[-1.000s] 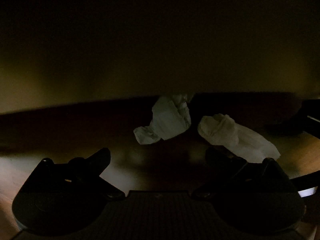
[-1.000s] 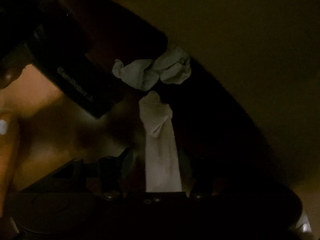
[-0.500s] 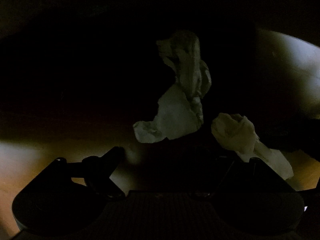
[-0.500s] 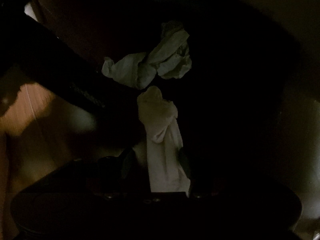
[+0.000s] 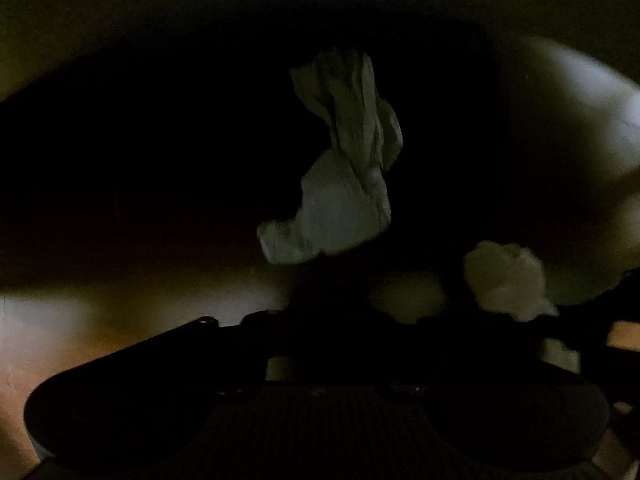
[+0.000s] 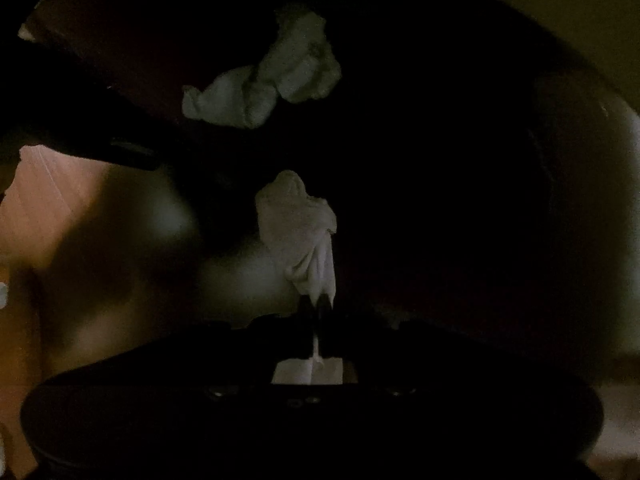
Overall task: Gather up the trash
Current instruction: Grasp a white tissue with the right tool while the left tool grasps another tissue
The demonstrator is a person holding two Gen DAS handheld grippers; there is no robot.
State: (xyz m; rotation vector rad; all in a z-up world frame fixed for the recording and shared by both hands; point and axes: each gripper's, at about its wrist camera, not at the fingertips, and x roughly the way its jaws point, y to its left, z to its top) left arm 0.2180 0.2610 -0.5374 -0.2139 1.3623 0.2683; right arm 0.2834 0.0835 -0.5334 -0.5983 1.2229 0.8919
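In near darkness, we point both grippers steeply down at two crumpled white paper tissues on a dark wooden surface (image 6: 120, 64). Our right gripper (image 6: 316, 306) has its jaws clenched on the lower end of the nearer crumpled white tissue (image 6: 298, 224), a thin strip of paper showing between the closed fingers. The larger twisted white tissue (image 6: 264, 80) lies just beyond it, apart from it. From the left wrist view, that larger tissue (image 5: 344, 168) lies ahead, and the gripped one (image 5: 506, 276) sits to the right. Our left gripper (image 5: 340, 316) has its jaws drawn together; the gloom hides whether any paper sits between them.
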